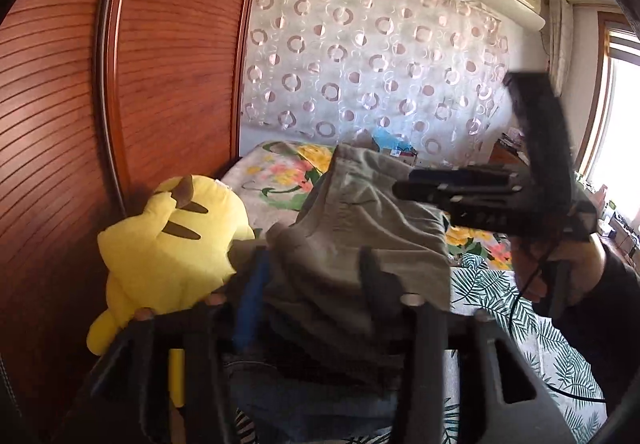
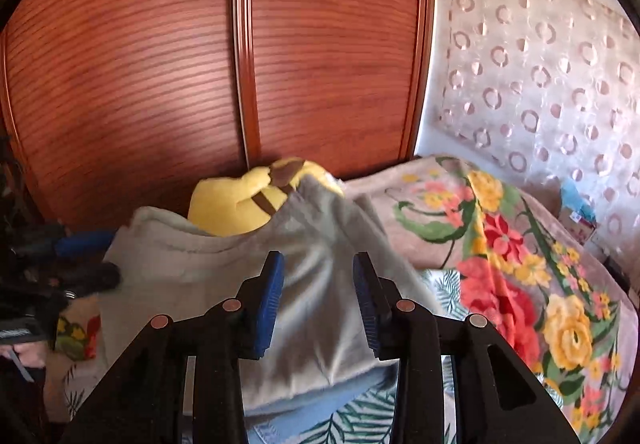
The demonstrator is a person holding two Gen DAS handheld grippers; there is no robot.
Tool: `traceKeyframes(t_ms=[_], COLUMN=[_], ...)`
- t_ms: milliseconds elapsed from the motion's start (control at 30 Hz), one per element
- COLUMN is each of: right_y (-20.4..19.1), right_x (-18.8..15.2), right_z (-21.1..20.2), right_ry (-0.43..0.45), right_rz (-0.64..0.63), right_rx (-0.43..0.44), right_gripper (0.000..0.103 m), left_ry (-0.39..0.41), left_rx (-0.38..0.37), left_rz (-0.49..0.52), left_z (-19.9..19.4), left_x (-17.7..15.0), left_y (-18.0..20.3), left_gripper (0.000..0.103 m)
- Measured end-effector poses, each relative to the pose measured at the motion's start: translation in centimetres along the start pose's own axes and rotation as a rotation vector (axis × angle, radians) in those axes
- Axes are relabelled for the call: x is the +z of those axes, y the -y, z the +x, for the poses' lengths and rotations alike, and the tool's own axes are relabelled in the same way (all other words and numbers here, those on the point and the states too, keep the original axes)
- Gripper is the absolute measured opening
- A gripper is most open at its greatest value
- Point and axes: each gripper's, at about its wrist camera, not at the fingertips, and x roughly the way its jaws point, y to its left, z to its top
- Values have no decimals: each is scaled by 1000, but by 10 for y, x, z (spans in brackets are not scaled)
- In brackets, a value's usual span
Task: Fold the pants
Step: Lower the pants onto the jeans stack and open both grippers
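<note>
Right wrist: pants [image 2: 320,284] folded

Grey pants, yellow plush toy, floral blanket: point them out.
grey pants [image 2: 320,284], right wrist view, folded cloth between the tool's pads
yellow plush toy [image 1: 168,244], left wrist view, its body
floral blanket [image 2: 520,284], right wrist view, red flower patch

Black grippers w/ blue ribbed fingers [image 2: 269,300], copper-tone screws [image 2: 405,305], dark sleeve [image 1: 608,296], black cable [image 1: 532,276]
</note>
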Motion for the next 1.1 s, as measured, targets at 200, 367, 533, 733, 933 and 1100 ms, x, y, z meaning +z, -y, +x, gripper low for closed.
traceKeyframes(t_ms=[200,367,533,733,933,1100], right_y=[20,9,-2,-17,-35,-56], right_x=[-3,-14,-31,-51,-74,-93], right_z=[-6,-22,-47,-85,-133,-173], right_ry=[-2,20,49,75,111,153], right_rz=[75,108,140,178,219,246], right_rx=[-27,-45,-65,-95,-152,-201], right_gripper=[37,37,37,37,39,50], left_ry=[-36,-46,-49,-20,8,23], left_rx=[22,14,4,-19,-35,-70], left_rz=[53,65,91,129,183,188], left_z=[4,1,-10,-33,-55,-70], left_x=[-3,-6,-8,-11,-13,-17], left_y=[8,13,22,41,69,85], left_gripper=[54,78,92,103,103,103])
